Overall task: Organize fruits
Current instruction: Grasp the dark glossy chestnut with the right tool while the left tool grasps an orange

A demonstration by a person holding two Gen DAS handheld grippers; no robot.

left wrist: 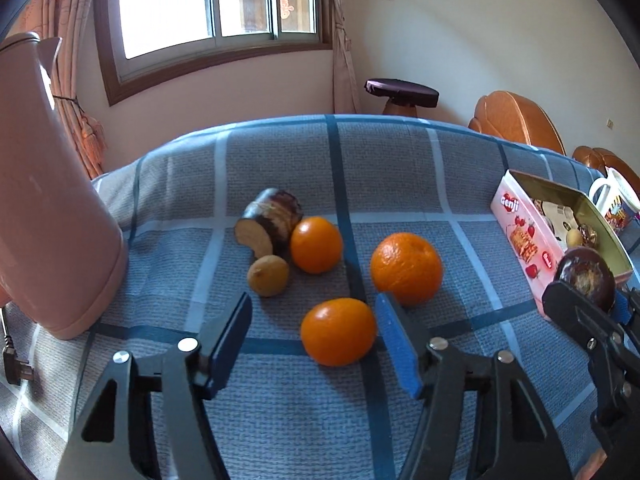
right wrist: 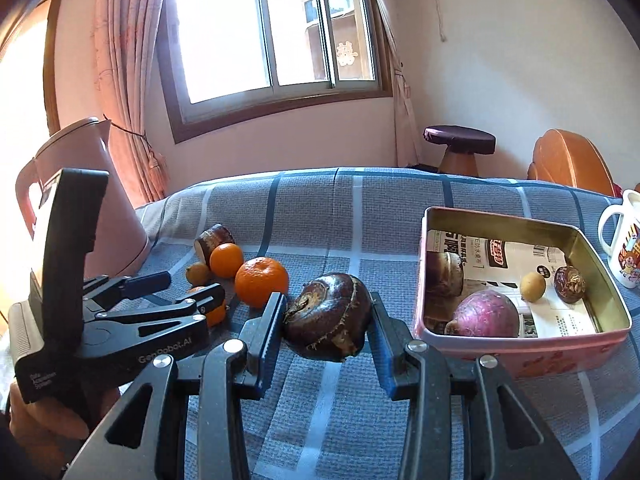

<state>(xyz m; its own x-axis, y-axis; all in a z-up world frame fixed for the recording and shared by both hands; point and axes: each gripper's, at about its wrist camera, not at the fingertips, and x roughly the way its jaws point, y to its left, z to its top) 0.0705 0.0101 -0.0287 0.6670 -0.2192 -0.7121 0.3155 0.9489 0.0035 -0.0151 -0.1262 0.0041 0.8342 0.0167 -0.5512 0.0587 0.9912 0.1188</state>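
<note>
Now chestnut (right wrist: 328, 322) sits clamped between right tool (right wrist: 326, 320).

My table (left wrist: 400, 168), under its blue checked cloth (left wrist: 280, 400), bore three oranges (left wrist: 406, 268), a small yellowish fruit (left wrist: 268, 275) and a dark cut stub (left wrist: 272, 218). A pink kettle (left wrist: 48, 200), a pink tin (right wrist: 520, 356) and a mug (right wrist: 624, 240) stood there too. A black plug (left wrist: 16, 364), I think, lay by the kettle.

Bright daylight through a brown-framed sliding window (right wrist: 276, 40) in pale pink walls (right wrist: 520, 80), pink pleated curtains (right wrist: 124, 80), dark-topped round wooden stool (right wrist: 460, 146), orange leather chairs (left wrist: 516, 120).
</note>
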